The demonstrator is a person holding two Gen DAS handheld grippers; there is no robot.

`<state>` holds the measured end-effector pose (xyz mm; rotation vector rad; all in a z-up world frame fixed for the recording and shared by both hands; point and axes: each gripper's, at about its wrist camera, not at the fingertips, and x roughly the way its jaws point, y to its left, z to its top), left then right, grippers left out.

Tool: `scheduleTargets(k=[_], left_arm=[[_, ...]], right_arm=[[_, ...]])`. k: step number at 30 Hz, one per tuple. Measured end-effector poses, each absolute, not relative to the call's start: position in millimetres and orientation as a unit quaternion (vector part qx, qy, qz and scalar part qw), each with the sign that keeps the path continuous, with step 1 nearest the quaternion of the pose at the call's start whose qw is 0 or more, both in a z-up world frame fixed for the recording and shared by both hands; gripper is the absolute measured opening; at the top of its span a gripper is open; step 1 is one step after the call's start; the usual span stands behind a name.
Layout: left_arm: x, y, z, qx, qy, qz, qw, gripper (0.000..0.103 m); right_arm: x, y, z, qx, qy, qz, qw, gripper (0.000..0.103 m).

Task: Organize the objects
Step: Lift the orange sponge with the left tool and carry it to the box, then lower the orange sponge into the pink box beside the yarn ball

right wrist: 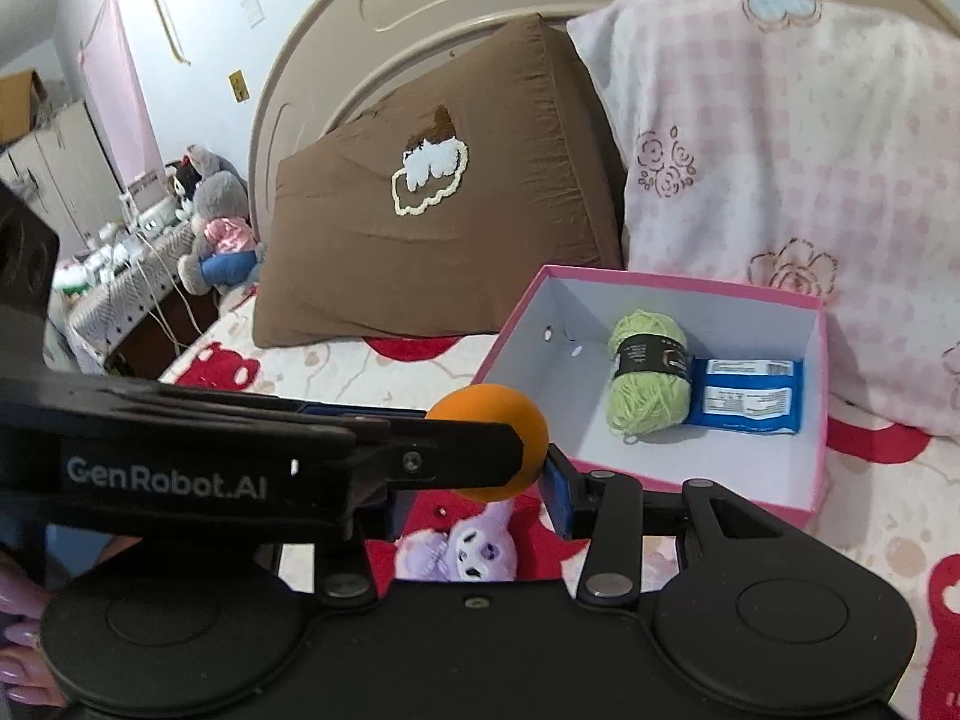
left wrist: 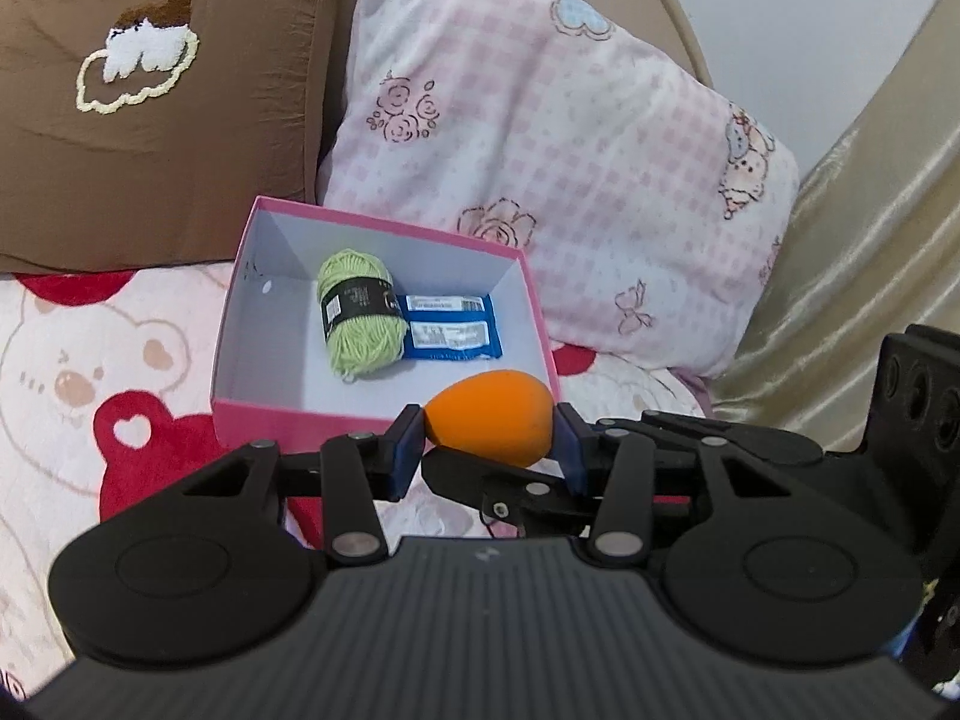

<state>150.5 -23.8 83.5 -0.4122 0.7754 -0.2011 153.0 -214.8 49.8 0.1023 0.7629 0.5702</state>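
Observation:
My left gripper (left wrist: pixel 489 441) is shut on an orange egg-shaped sponge (left wrist: pixel 492 417), held just above the near rim of the pink box (left wrist: pixel 384 222). The box is open, white inside, and holds a green yarn ball (left wrist: pixel 359 312) and a blue packet (left wrist: pixel 453 327). In the right wrist view the left gripper crosses from the left with the sponge (right wrist: pixel 501 420) at its tip, in front of my right gripper (right wrist: pixel 474 498), which is open and empty. A purple plush toy (right wrist: pixel 462 546) lies on the bed below the right gripper. The box (right wrist: pixel 660 282), yarn (right wrist: pixel 648 381) and packet (right wrist: pixel 744 393) sit to the right.
A brown pillow (left wrist: pixel 150 108) and a pink checked pillow (left wrist: pixel 540 138) lean on the headboard behind the box. The bear-print bedspread (left wrist: pixel 90 360) is around it. A gold curtain (left wrist: pixel 870 270) hangs right. A bedside table with plush toys (right wrist: pixel 210 222) stands far left.

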Motion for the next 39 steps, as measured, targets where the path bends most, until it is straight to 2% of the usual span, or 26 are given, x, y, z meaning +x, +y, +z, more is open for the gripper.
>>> scheduleTargets(k=[20, 30, 39], left_arm=[[311.5, -4.3, 10.7, -0.246, 0.392, -0.115, 0.879, 0.045], [372.3, -11.1, -39.6, -0.254, 0.407, -0.086, 0.873, 0.045], [406.6, -11.0, -62.7, -0.256, 0.425, -0.084, 0.864, 0.045]], right_arm=[[293.8, -231.8, 0.1, 0.041, 0.386, 0.215, 0.896, 0.047], [359.7, -237.3, -47.1, 0.038, 0.418, 0.196, 0.886, 0.047], [393.4, -242.2, -70.2, 0.04, 0.441, 0.184, 0.878, 0.047]])
